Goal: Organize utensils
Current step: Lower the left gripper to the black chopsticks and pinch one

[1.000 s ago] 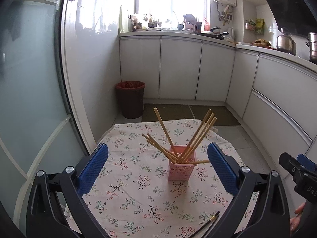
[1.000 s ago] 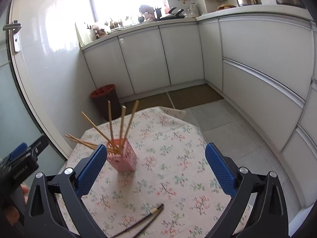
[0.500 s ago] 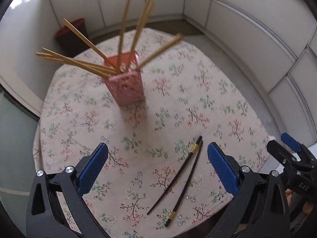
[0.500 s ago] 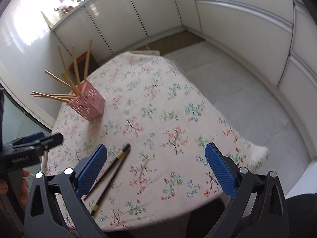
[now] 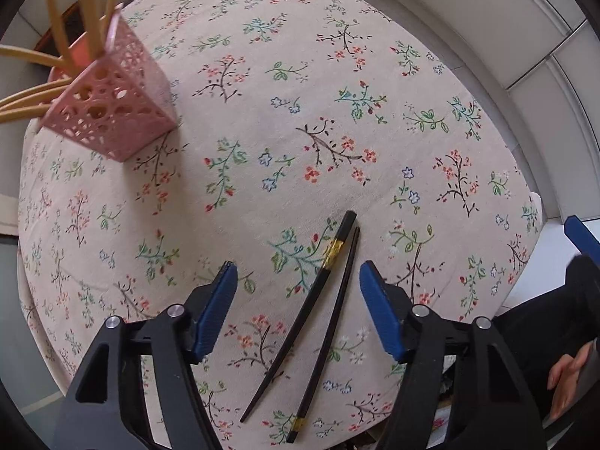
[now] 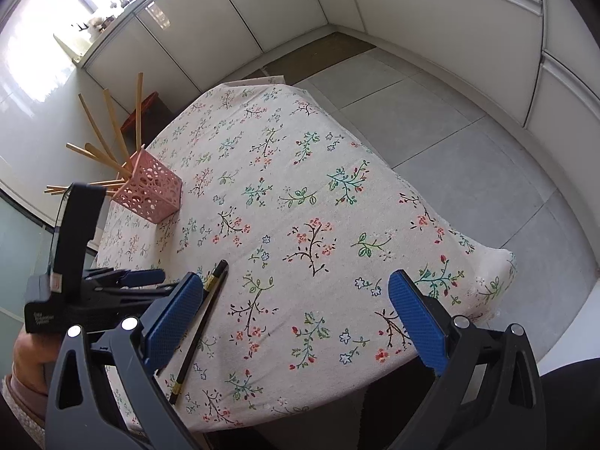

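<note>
Two black chopsticks with gold bands (image 5: 322,300) lie side by side on the floral tablecloth (image 5: 337,120) near the front edge. My left gripper (image 5: 298,302) is open, low over them, its blue pads (image 5: 217,307) on either side of the pair without touching. A pink perforated holder (image 5: 108,108) with several wooden chopsticks (image 5: 26,93) stands at the far left. In the right wrist view the black chopsticks (image 6: 202,322) lie beside the left pad; the holder (image 6: 150,191) is far left. My right gripper (image 6: 288,318) is open and empty over the table's front.
The left gripper's body (image 6: 75,292) and the hand holding it fill the left of the right wrist view. White cabinets (image 6: 431,18) and grey floor tiles (image 6: 468,150) surround the small table. A dark red bin (image 6: 142,112) stands behind the holder.
Both grippers tilted down from the room toward the table. The left gripper dropped close over the black chopsticks and its jaws have narrowed around them. The right gripper moved nearer the front edge.
</note>
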A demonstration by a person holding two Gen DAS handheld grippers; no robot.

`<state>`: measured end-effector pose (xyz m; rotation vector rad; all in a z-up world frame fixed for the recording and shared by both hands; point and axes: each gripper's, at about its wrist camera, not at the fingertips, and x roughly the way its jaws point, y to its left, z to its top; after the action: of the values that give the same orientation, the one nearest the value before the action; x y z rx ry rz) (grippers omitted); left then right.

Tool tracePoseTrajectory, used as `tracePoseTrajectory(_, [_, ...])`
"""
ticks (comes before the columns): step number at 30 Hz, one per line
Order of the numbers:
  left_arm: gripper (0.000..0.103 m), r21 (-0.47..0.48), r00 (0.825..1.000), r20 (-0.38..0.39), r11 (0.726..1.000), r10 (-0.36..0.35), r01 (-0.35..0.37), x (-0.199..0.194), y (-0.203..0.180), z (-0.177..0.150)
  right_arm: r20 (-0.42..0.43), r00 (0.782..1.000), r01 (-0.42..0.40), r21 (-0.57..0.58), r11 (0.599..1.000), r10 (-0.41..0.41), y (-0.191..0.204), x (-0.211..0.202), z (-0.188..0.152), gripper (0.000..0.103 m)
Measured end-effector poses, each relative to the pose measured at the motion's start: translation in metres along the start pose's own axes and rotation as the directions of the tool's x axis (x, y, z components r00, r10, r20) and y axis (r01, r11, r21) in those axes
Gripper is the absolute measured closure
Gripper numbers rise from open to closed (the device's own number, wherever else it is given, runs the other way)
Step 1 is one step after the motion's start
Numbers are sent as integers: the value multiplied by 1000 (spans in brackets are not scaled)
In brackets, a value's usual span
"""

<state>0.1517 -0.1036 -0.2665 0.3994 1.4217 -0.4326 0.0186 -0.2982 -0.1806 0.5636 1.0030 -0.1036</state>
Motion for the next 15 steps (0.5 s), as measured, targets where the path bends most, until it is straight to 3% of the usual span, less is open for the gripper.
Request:
tracePoseTrajectory(6, [61,25,999,-38,1000,11,-10,16,-6,9,-19,1000,4,31,1000,-3,-10,3,1,7])
tracePoseTrajectory(11, [67,66,998,-56,998,20,-16,29,-11,14,-29,1000,11,38,999,-10,-13,6,2,7])
tracePoseTrajectory(13, [74,76,999,-54,997,3,1,30,-13,15,-40,999,11,39,999,-10,-11,8,1,7])
tracePoseTrajectory(15, [90,91,999,-43,996,13,-9,30,-14,14,-62,998,3,43,999,0,-7,12,1,7])
